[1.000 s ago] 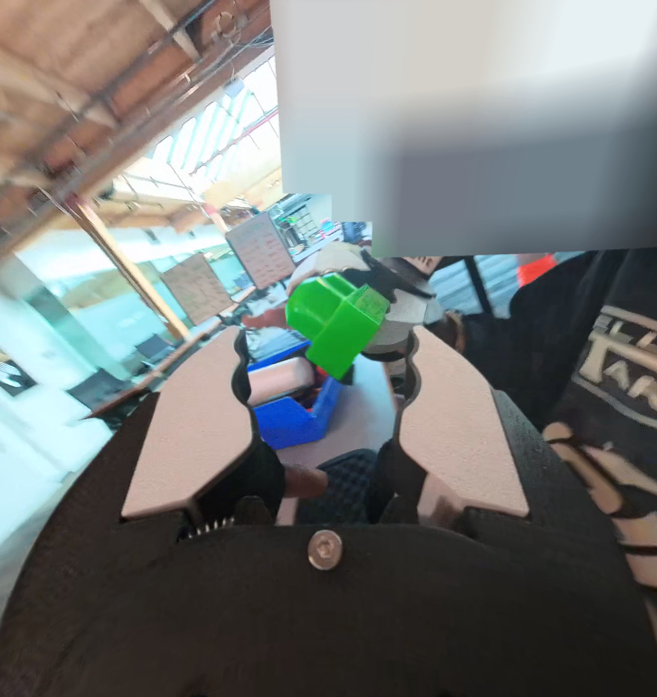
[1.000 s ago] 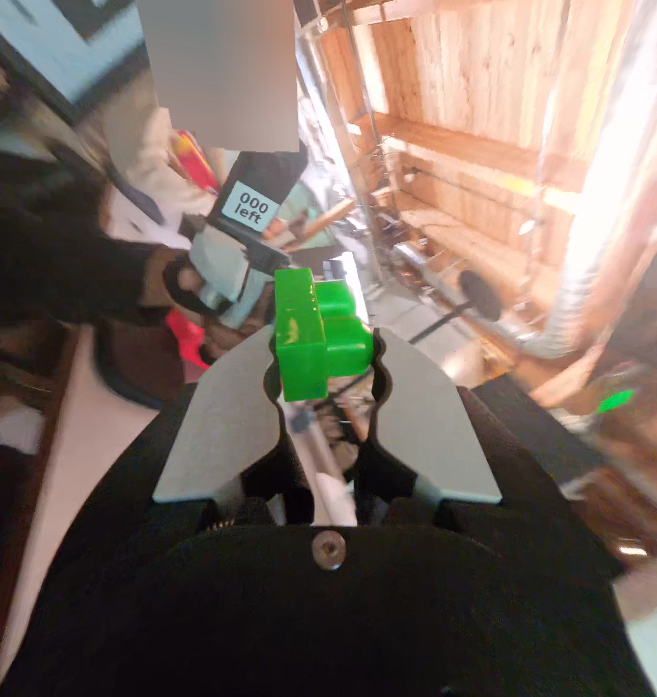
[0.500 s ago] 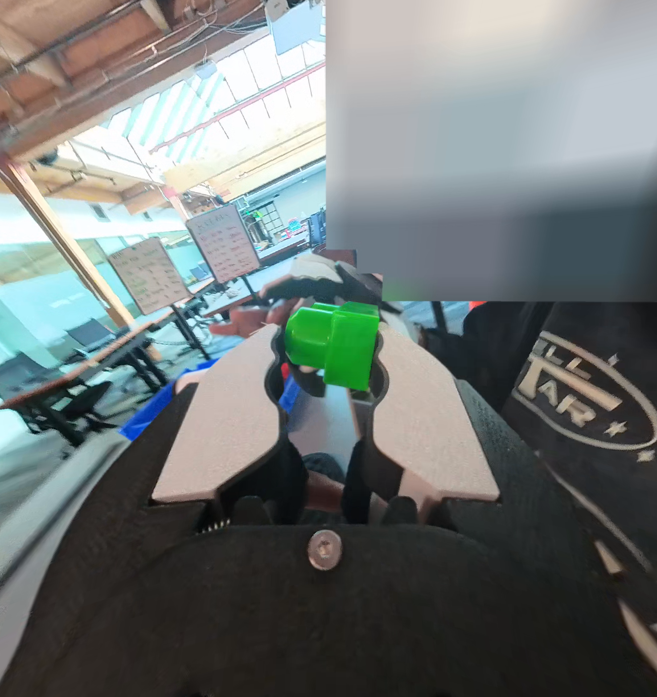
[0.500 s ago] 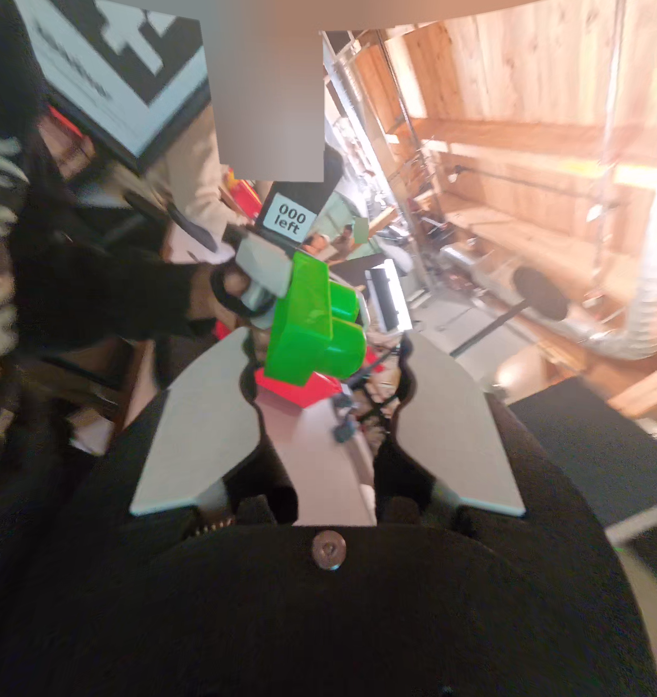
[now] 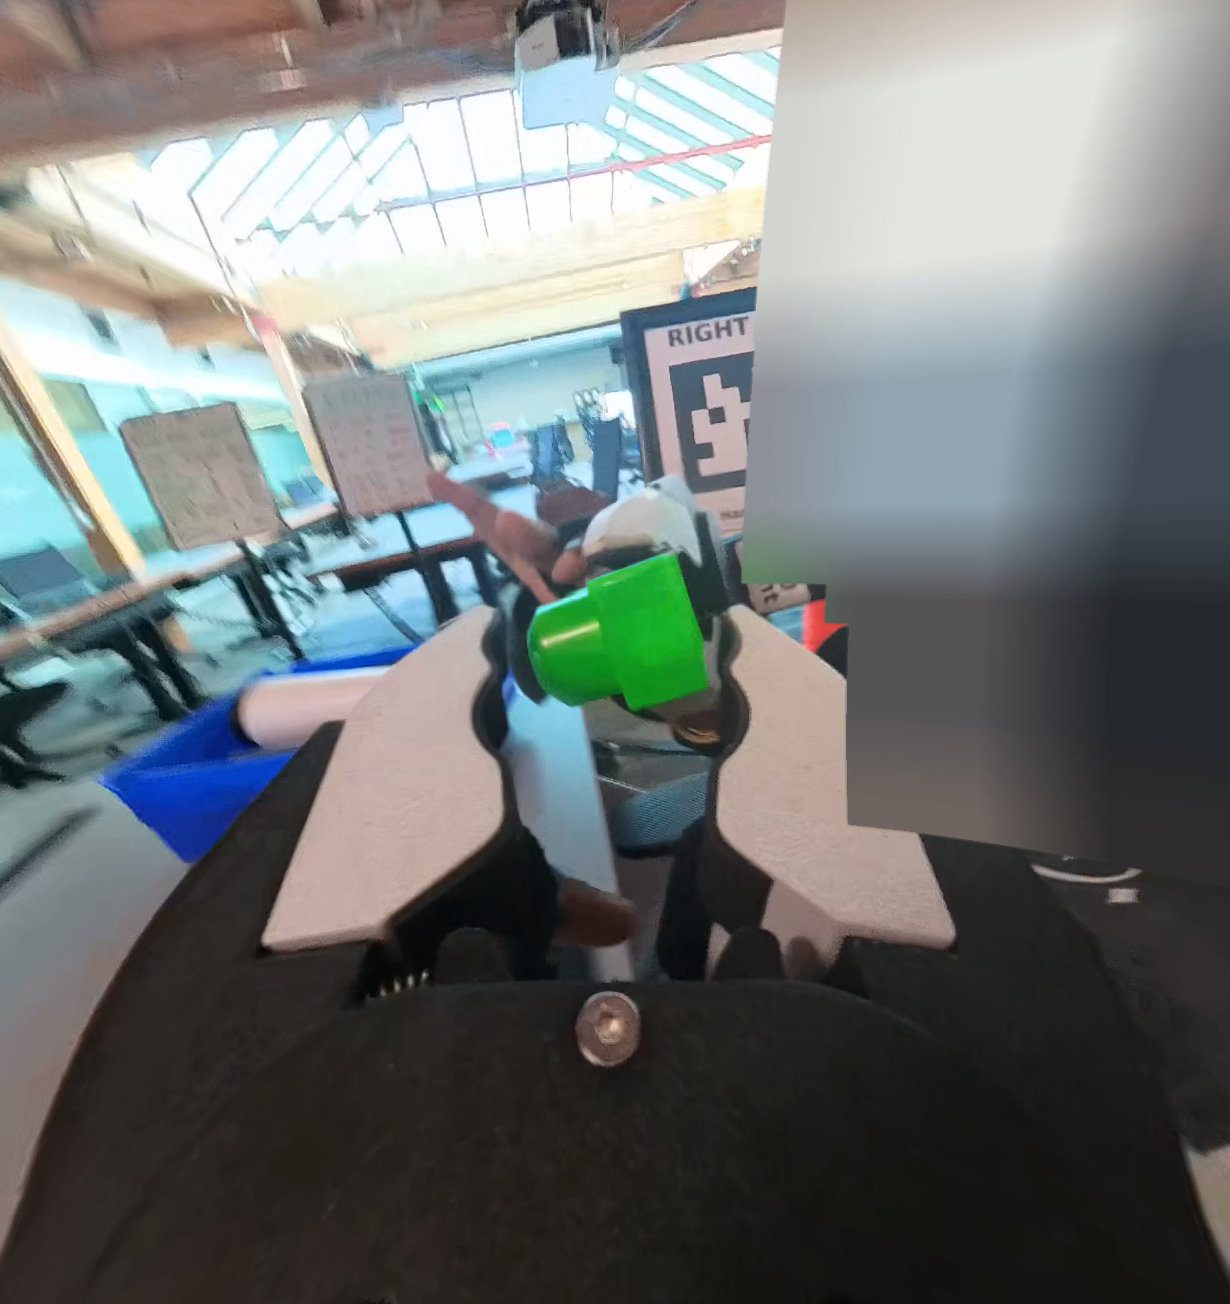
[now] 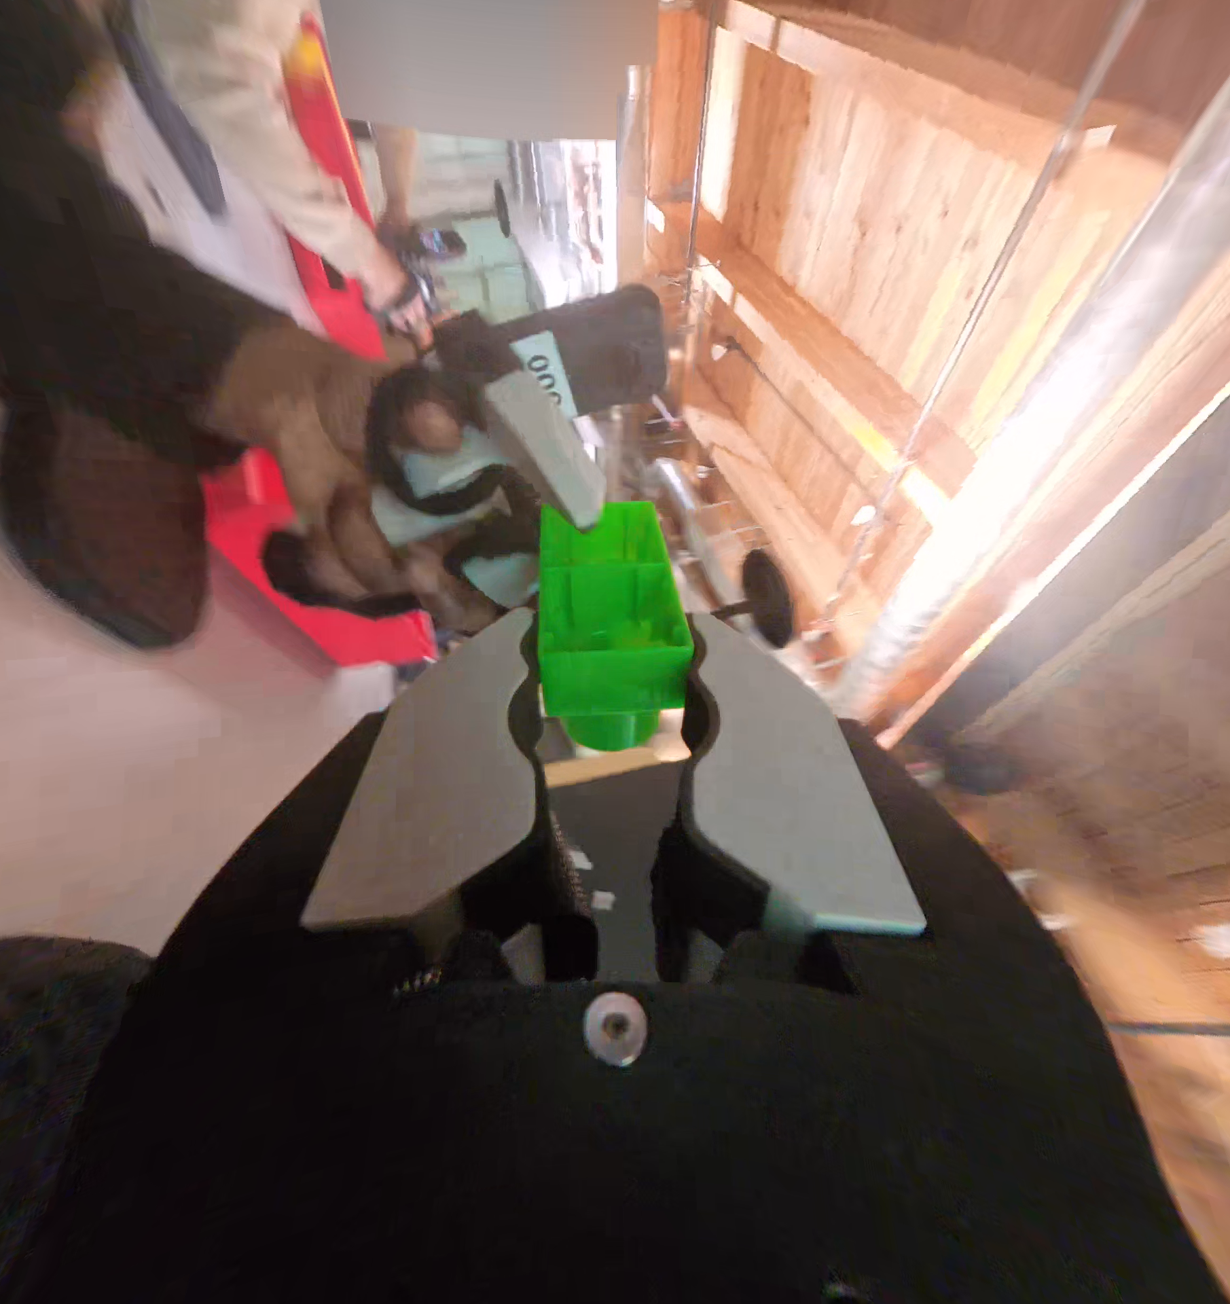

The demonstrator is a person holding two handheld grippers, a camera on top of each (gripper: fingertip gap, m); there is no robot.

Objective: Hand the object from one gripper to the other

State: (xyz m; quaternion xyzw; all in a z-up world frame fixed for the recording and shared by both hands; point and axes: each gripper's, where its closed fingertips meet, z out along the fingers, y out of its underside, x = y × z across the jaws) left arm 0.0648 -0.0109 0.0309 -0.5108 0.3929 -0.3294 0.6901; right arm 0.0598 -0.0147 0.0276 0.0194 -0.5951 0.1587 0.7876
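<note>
A bright green toy block (image 6: 612, 635) with a hollow underside and round studs sits between my right gripper's (image 6: 612, 635) fingertips, which are shut on its sides. In the left wrist view the same block (image 5: 619, 642) lies between my left gripper's (image 5: 615, 635) fingertips, stud pointing left, with a narrow gap on each side. The left gripper is slightly open around it. In the right wrist view one left finger (image 6: 548, 451) touches the block's far top edge. The right gripper (image 5: 640, 522) shows behind the block in the left wrist view.
A blue bin (image 5: 195, 776) holding a white roll (image 5: 301, 705) stands on the table at the left. A red bin (image 6: 301, 564) lies beyond the pale tabletop (image 6: 68, 741). A person's hand (image 6: 301, 437) holds the left gripper. A black-and-white marker card (image 5: 703, 416) stands behind.
Half a second ago my left gripper was shut on the block and my right gripper was open. Now the right gripper has shut on the block and the left fingers have parted a little.
</note>
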